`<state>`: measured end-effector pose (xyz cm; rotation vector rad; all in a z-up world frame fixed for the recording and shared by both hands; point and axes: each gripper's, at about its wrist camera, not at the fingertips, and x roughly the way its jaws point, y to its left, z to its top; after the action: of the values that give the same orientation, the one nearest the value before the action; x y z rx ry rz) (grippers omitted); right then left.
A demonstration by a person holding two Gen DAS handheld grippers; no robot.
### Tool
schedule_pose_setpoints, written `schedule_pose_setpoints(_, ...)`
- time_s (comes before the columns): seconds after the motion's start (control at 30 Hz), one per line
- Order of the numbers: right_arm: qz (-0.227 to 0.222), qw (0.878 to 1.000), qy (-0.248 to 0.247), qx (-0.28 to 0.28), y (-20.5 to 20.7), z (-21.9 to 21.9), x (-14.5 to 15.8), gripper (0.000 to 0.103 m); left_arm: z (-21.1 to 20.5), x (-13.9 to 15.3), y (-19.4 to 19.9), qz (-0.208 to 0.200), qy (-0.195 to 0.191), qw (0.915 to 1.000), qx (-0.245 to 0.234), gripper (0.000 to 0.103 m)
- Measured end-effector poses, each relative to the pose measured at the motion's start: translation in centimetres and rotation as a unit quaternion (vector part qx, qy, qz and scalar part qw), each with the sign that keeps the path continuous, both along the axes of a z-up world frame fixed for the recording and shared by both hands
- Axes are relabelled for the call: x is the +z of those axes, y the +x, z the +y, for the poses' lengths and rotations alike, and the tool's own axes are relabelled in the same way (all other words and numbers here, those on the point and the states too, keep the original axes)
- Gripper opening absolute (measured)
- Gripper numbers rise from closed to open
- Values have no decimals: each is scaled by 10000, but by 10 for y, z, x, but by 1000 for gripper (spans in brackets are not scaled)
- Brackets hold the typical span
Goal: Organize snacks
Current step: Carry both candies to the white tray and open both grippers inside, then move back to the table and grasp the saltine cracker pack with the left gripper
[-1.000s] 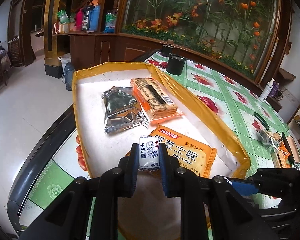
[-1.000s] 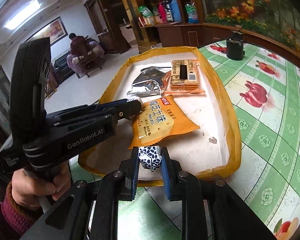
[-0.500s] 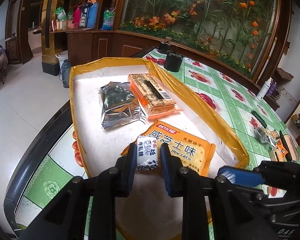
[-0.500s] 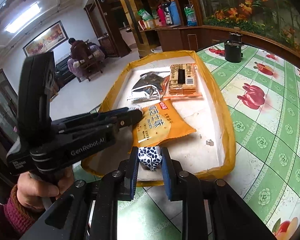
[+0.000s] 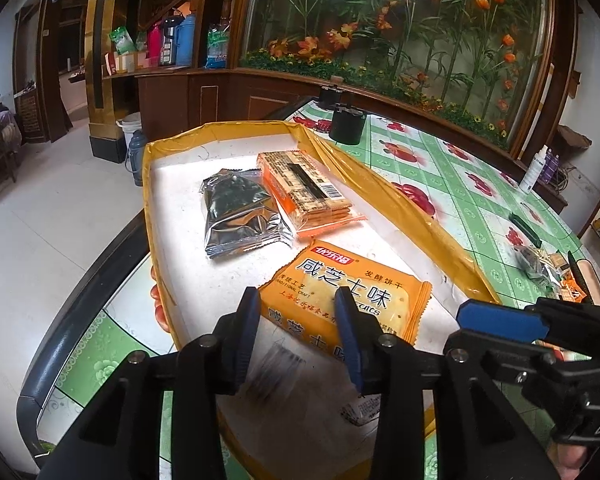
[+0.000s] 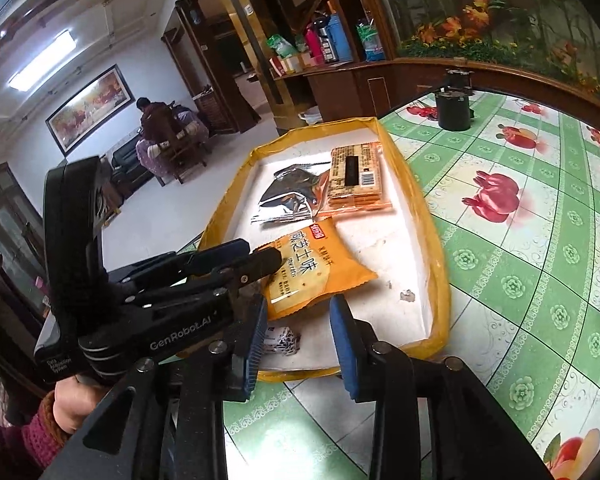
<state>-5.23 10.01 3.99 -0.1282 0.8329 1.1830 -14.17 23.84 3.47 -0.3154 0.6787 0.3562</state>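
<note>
Both sets of fingers are spread wide with nothing between them. Starting at the left of the right wrist frame, my left gripper (image 6: 260, 258) reaches in over the yellow tray (image 6: 428, 216), its tips hovering above the orange biscuit pack (image 6: 312, 268). Lower down, just left of centre, a small blue-and-white candy (image 6: 282, 338) lies on the tray's white floor beside the near rim, close against the inner face of my right gripper's (image 6: 300, 332) left finger, so the right one is nearer to it. In the left wrist frame a blurred candy (image 5: 274, 364) sits low between the open fingers, with another wrapper (image 5: 362, 406) at lower right. Further up, the silver pouch (image 5: 240, 216) and the clear-wrapped cracker stack (image 5: 304, 188) lie side by side, long axes running away towards the top of the frame.
</note>
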Motion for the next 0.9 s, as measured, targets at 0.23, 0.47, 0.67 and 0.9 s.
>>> schedule_pose_setpoints(0.23,92,9999,2,-100,9,-2,-2,36,-2,-1,0,-22,-26,10000,-43,37)
schedule_pose_setpoints(0.47,203,9997,37,-158,13,-5,-3,36,-3,-1,0,-29,-53,9999,-86,38)
schedule_pose_setpoints(0.67,199,9991,186,-315,22,-12,1,36,-4,1,-3,-138,-69,9998,-109,43)
schedule_pose_setpoints(0.9,158,9941,348,-1011,52,-29,9,36,-12,3,-3,-179,81,9993,-305,44)
